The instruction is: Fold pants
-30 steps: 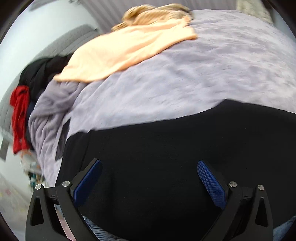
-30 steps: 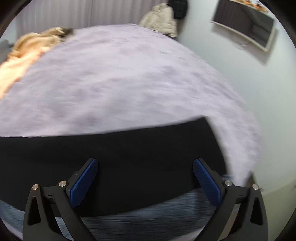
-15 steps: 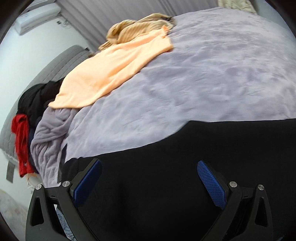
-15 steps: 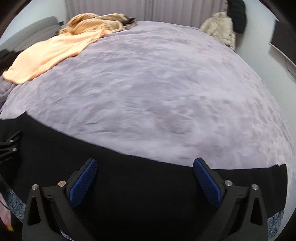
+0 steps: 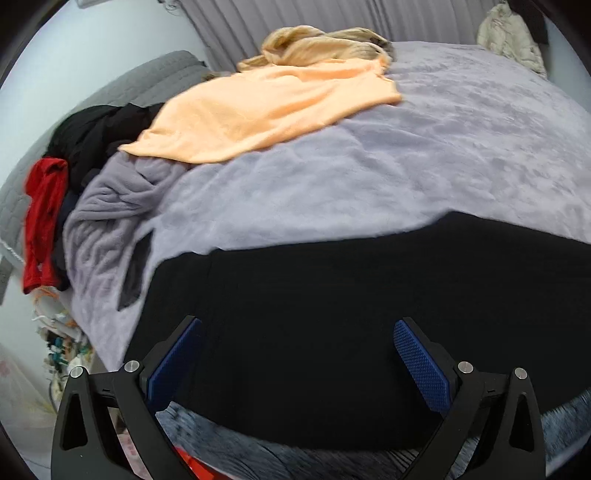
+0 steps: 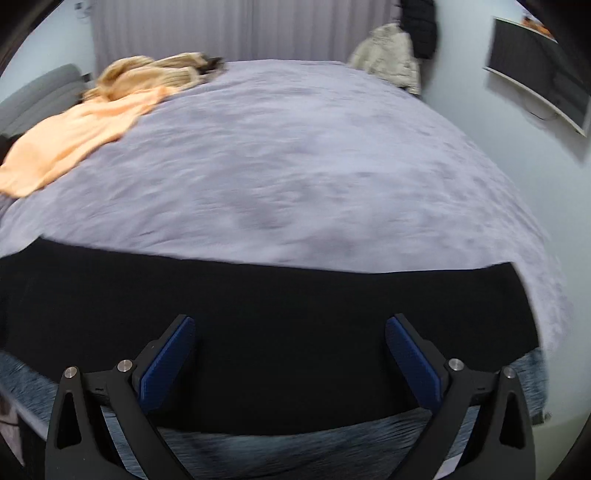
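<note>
At the left edge of the bed, a crumpled red garment (image 5: 44, 221) hangs beside a heap of black clothes (image 5: 96, 136), both piled against the grey padded headboard (image 5: 122, 88). Just right of them the lilac fleece blanket (image 5: 424, 155) that covers the bed bunches into folds at the bed's left corner. A flat peach-orange top (image 5: 266, 114) lies along the far left side of the bed, and a rumpled tan knitted sweater (image 5: 325, 42) sits touching its far end, close to the bed's far edge and the pleated grey curtain (image 5: 295, 18).

The black pants (image 5: 351, 314) are spread flat in a long band along the near edge of the bed, running from the near left corner almost to the near right corner (image 6: 517, 295); a strip of grey ribbed fabric (image 6: 295, 450) shows under their near hem.

The left tool (image 5: 297, 356) hangs over the left part of the pants with its blue-padded fingers (image 5: 421, 363) spread wide, gripping nothing. The right tool (image 6: 290, 354) hangs over the right part of the pants, its blue pads (image 6: 415, 360) likewise wide apart and empty.

Beyond the bed's far right corner, a cream puffy jacket (image 6: 388, 57) and a black coat (image 6: 419, 26) hang on the wall, and a dark flat screen (image 6: 539, 72) is mounted on the right wall.
</note>
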